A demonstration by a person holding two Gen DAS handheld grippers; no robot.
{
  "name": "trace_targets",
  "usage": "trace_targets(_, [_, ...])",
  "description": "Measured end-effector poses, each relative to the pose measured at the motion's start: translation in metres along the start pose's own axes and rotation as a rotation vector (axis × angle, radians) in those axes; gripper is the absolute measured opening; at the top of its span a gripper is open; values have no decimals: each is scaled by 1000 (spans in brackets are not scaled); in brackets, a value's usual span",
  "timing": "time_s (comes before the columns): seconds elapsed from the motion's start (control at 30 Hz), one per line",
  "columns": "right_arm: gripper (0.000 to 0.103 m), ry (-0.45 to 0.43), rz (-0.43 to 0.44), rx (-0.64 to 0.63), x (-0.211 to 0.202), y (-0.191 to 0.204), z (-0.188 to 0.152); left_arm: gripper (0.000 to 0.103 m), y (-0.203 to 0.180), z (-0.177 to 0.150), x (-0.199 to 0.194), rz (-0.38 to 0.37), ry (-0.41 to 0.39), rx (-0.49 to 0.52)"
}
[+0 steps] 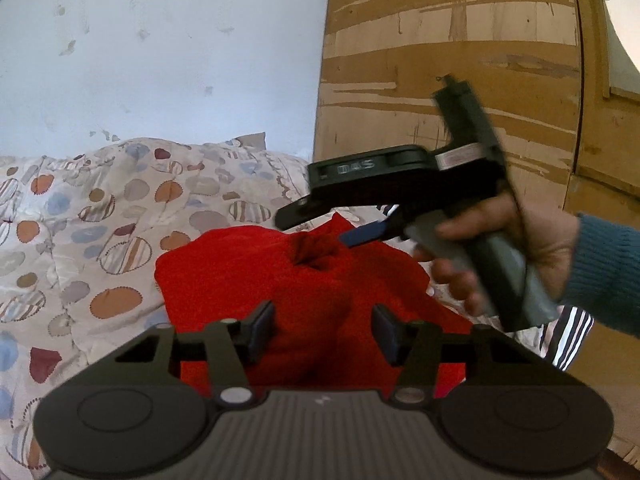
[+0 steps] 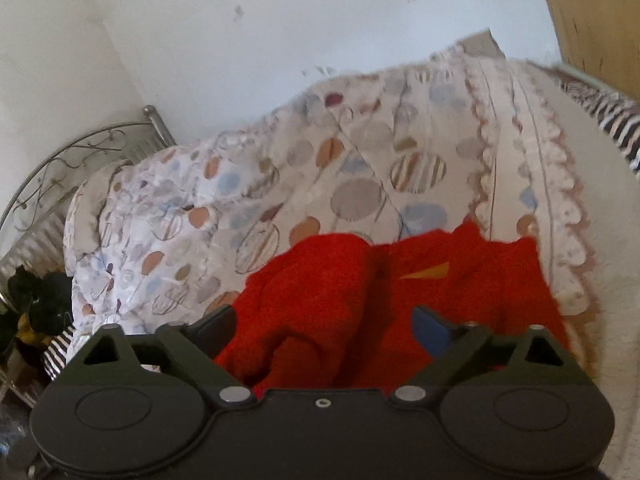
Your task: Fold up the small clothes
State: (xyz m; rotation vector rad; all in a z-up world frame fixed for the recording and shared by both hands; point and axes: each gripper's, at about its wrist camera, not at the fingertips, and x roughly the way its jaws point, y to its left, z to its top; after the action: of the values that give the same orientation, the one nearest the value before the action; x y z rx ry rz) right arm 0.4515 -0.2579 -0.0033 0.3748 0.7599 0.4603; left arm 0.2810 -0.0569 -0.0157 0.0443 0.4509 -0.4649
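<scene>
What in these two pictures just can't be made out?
- Red garment: what kind it is; bunched up, its near edge hidden behind the left gripper in the left wrist view.
- Right gripper: its fingertips, motion-blurred in the left wrist view.
- Striped cloth: cut off by the right wrist view's edge.
- Dark heap: too shadowed to identify.

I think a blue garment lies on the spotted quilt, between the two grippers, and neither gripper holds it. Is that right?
Not quite: the garment is red, not blue, as the left wrist view shows. The rest stands: it lies on the spotted quilt, and the jaws of the left gripper and the right gripper are open around nothing.
</scene>
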Motion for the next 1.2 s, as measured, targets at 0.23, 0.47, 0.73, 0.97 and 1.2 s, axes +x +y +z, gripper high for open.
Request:
trace_targets(0.23, [40,20,11,56,19,-5,-7,36,-2,-3,2,37,-3,18])
trace_targets(0.47, [4,-98,31,54,-3,-8,-11,20,-6,-1,-1,41,-16,3])
trace_targets(0.73, [4,-180,-2,1,-54,-18,-15,19,-33,3,5,-2,-19,34])
trace_targets(0.97, [4,-228,-14,8,-78,-29,-23,18,-45,6,6,-32,-3,11])
trace_targets(1.2, [4,-289,-48,18,-115,-39,-32,18,-67,7,7,-81,-5,30])
